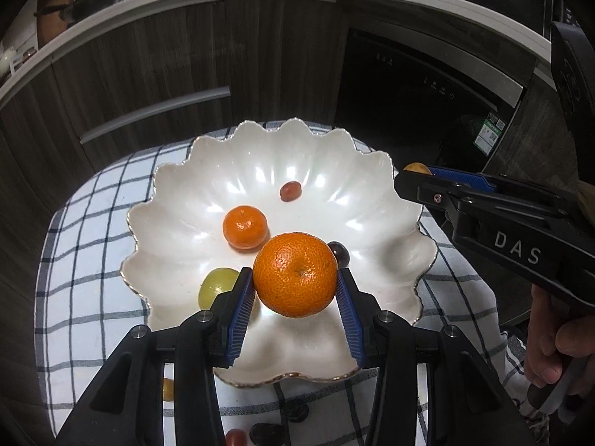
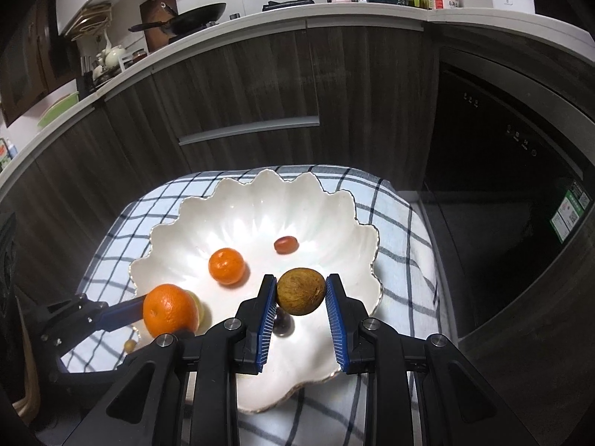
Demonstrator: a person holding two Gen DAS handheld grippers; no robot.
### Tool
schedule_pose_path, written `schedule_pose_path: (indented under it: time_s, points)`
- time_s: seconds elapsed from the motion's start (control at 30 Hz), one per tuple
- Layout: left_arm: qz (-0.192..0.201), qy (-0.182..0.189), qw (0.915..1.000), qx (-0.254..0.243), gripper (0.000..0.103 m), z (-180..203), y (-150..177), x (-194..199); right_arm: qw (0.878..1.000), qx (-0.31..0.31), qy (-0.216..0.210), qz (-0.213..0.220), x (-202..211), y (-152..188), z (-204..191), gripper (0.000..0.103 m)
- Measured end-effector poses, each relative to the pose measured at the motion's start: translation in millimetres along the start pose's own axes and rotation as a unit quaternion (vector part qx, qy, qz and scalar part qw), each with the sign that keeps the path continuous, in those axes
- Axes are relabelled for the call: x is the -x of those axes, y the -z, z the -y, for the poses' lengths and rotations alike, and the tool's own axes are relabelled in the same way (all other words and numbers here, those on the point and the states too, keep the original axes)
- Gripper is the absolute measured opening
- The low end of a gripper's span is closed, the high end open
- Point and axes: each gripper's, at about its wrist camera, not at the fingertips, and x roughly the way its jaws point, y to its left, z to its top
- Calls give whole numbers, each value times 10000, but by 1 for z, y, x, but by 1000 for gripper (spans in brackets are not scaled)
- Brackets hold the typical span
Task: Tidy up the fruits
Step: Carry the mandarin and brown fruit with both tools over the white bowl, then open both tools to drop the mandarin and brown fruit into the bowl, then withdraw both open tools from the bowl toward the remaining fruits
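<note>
A white scalloped bowl sits on a checked cloth. Over its near side my left gripper is shut on a large mandarin. My right gripper is shut on a brown round fruit, held above the bowl's right half; in the left wrist view only a bit of that fruit shows past the right gripper. Inside the bowl lie a smaller mandarin, a red grape, a green grape and a dark grape.
On the checked cloth in front of the bowl lie a yellowish grape, dark grapes and a red one. Dark cabinets and a black appliance front stand behind. A person's hand grips the right tool.
</note>
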Motion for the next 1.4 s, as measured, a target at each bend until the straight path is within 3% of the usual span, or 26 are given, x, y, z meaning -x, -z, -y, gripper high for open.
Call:
schedule_pose_path:
  time_s: [0.57, 0.6, 0.63, 0.67, 0.7, 0.73, 1.0, 1.4]
  points:
    - [-334, -92, 9994, -61, 46, 0, 1, -24, 9990, -66, 180, -392, -31, 0, 11, 30]
    - [-358, -82, 9993, -39, 47, -1, 1, -24, 9990, -59, 200, -389, -32, -1, 10, 33]
    - [-391, -72, 9992, -14, 48, -2, 1, -25, 9990, -54, 228, -375, -31, -1, 10, 45]
    - [-379, -74, 9993, 4, 57, -3, 1, -24, 9991, -58, 247, -349, -30, -1, 10, 59]
    - [-323, -102, 9994, 13, 68, -4, 1, -22, 9992, -81, 257, -301, -29, -2, 10, 65]
    - [-226, -135, 9997, 15, 71, -5, 1, -18, 9993, -120, 266, -232, -26, -2, 11, 70]
    - [13, -324, 9995, 9, 90, -11, -6, 1, 9992, -125, 369, -50, -10, -7, 9, 70]
    - [246, -489, 9985, 52, 91, -27, 0, 32, 9991, -136, 387, 84, 14, -3, -11, 70]
